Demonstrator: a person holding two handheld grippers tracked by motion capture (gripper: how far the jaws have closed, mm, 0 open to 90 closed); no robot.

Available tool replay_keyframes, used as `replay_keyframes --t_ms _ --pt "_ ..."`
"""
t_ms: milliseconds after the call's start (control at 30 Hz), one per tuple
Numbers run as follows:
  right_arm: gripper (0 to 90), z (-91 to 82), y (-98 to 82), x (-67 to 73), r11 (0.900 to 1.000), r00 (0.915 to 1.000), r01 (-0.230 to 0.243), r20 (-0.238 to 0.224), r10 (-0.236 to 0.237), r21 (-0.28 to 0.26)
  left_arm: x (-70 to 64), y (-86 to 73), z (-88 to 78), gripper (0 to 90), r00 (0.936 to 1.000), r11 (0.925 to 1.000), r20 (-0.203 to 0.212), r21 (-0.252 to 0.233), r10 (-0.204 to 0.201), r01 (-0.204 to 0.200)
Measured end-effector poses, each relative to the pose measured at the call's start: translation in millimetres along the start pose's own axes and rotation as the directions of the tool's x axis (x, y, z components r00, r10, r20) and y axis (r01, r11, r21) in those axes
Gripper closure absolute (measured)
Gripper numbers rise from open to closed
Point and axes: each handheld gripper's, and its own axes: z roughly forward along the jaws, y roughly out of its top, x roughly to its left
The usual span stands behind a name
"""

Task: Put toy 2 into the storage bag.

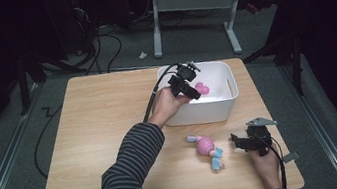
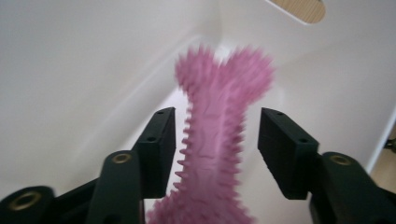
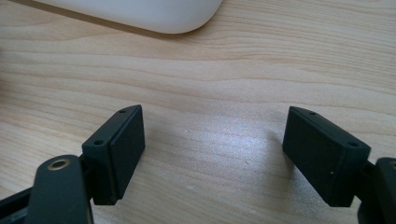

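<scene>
A pink spiky bone-shaped toy (image 2: 217, 135) hangs blurred inside the white bin (image 2: 70, 70), between the jaws of my left gripper (image 2: 217, 149). The jaws stand apart and a gap shows beside the toy, so the pads do not press on it. In the high view the left gripper (image 1: 194, 92) reaches over the bin's near wall (image 1: 199, 112), with the pink toy (image 1: 203, 89) at its tip. My right gripper (image 1: 236, 144) rests low over the table at the front right, open with nothing between its jaws. A pink and blue striped toy (image 1: 207, 148) lies just left of it.
The wooden table (image 1: 100, 125) carries the bin at its back right. The right gripper (image 3: 212, 154) looks along bare wood toward the bin's rounded corner (image 3: 154, 14). Cables trail from both grippers. A desk frame and dark floor lie beyond the far edge.
</scene>
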Motion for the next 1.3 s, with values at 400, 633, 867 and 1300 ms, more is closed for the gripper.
replay_keyframes --t_ms 400,633,867,1300 --pt "21.1 0.6 0.4 -0.2 1.000 1.0000 0.005 0.000 -0.005 -0.002 -4.9 -6.1 -39.6 40.0 0.9999 0.9943 -0.003 -0.106 0.009 -0.010" --pt "21.2 0.7 0.3 0.3 1.000 1.0000 0.003 -0.003 -0.003 -0.003 0.0 -26.4 -63.1 40.0 0.9999 0.9892 -0.013 -0.146 -0.002 0.000" --pt "21.2 0.7 0.3 0.5 1.000 1.0000 0.003 -0.003 -0.003 -0.004 12.8 -44.9 -82.4 40.1 0.9986 0.9820 -0.024 -0.184 -0.046 0.041" --pt "21.2 0.6 0.2 0.5 1.000 1.0000 0.006 -0.003 -0.006 -0.004 16.1 -82.1 -113.6 38.0 0.9969 0.9701 -0.034 -0.235 -0.070 0.060"
